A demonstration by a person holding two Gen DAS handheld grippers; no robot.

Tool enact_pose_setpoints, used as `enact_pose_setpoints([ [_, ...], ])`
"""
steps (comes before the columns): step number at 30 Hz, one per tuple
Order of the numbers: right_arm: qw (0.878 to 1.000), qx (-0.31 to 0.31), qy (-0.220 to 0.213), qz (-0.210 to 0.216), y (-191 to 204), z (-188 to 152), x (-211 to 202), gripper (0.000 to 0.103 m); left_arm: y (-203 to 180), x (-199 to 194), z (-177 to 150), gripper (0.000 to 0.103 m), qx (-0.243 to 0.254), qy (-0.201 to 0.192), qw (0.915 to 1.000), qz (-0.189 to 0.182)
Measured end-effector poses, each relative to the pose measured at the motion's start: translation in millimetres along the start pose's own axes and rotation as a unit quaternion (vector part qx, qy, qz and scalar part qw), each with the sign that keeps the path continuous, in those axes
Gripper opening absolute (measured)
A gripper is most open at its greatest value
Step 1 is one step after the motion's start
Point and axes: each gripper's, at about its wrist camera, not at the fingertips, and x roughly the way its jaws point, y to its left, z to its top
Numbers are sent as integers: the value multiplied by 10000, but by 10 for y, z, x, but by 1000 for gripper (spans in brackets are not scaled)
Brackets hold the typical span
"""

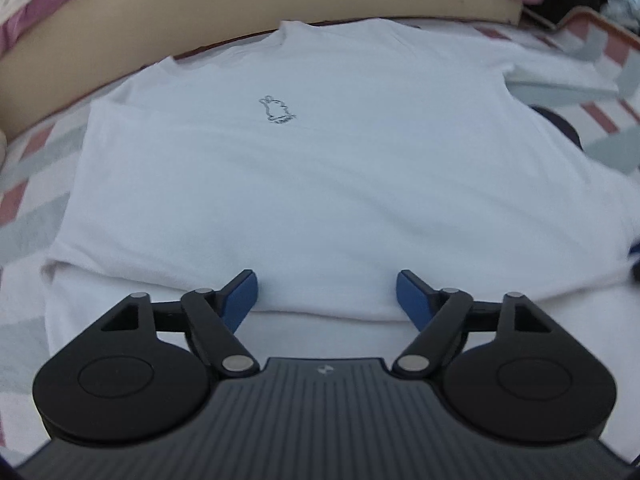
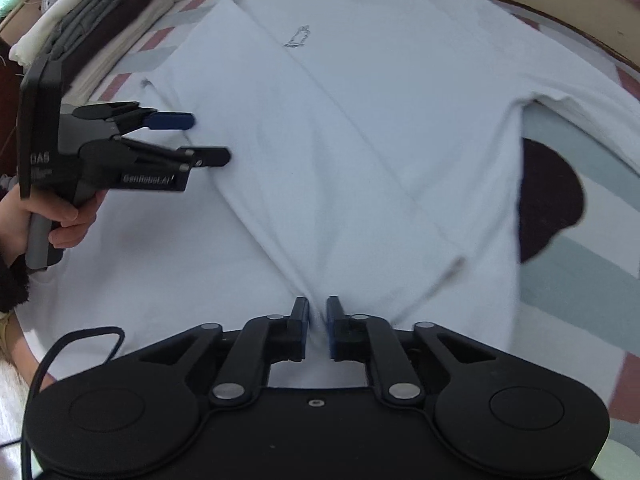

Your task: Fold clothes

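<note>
White long-sleeved cotton shirt with small bunny line drawing (image 1: 320, 168) lies spread front-up on bed's striped pink-grey-white cover (image 1: 28, 168), one sleeve folded across body.

Right tool (image 2: 318, 314) narrow, pinching shirt's near hem. Left tool (image 1: 326, 294) wide, holding nothing, poised over shirt near hem.

Risks:
- single pinch point: lifting bunches cloth, skews fold
- thin fabric may slip from pads
- folded sleeve may flop open
- dark round item (image 2: 548, 200) by shirt edge may snag
</note>
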Motion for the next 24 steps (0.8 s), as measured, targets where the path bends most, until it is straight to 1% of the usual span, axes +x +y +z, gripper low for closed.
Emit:
enact_pose_setpoints([
  [1, 9998, 88, -152, -23, -66, -12, -79, 41, -49, -12, 0, 82, 113, 49, 9999, 82],
  [3, 9982, 320, -503, -70, -227, -27, -245, 49, -131, -52, -18, 82, 315, 34, 9992, 238],
  [5, 9913, 907, -949, -108, -514, -32, -408, 53, -195, -94, -39, 82, 441, 26, 9984, 349],
  [8, 9701, 1941, -1433, -255, -1031, -36, -594, 54, -221, -148, 17, 82, 415, 177, 9988, 163],
  [10, 9531, 2494, -1682, -346, -1396, -103, -737, 55, -239, -194, 86, 82, 373, 244, 9990, -30],
  [11, 9420, 2803, -1814, -342, -1596, -135, -805, 55, -257, -244, 138, 82, 341, 191, 9990, -195],
  [12, 9280, 3156, -1959, -287, -1813, -171, -873, 55, -292, -275, 226, 82, 359, 134, 9987, -330],
  [14, 8954, 3838, -2251, -164, -2234, -239, -994, 55, -365, -335, 406, 82, 401, 21, 9974, -597],
  [15, 8808, 4088, -2387, -144, -2417, -264, -1031, 55, -436, -330, 536, 81, 505, -15, 9962, -713],
  [16, 8701, 4250, -2488, -207, -2595, -286, -1076, 55, -507, -324, 665, 79, 610, -50, 9947, -829],
  [17, 8608, 4386, -2555, -381, -2745, -297, -1118, 55, -580, -318, 793, 75, 721, -81, 9929, -947],
  [18, 8509, 4497, -2565, -897, -2853, -291, -1174, 56, -680, -291, 911, 75, 924, -69, 9897, -1091],
  [19, 8376, 4524, -2573, -1660, -2935, -269, -1245, 57, -791, -255, 1029, 74, 1129, -95, 9872, -1126],
  [20, 8241, 4424, -2597, -2402, -2995, -232, -1305, 58, -904, -215, 1110, 71, 1303, -174, 9856, -1063],
  [21, 8129, 4297, -2654, -2899, -3075, -207, -1351, 59, -1017, -175, 1191, 68, 1471, -255, 9837, -1006],
  [22, 8104, 4268, -2753, -2921, -3199, -210, -1369, 59, -1119, -127, 1261, 67, 1565, -343, 9817, -1028],
  [23, 8088, 4375, -2834, -2721, -3351, -231, -1372, 59, -1219, -79, 1331, 66, 1651, -432, 9797, -1053],
  [24, 8069, 4528, -2879, -2467, -3504, -251, -1356, 59, -1302, -22, 1402, 62, 1645, -517, 9786, -1125],
])
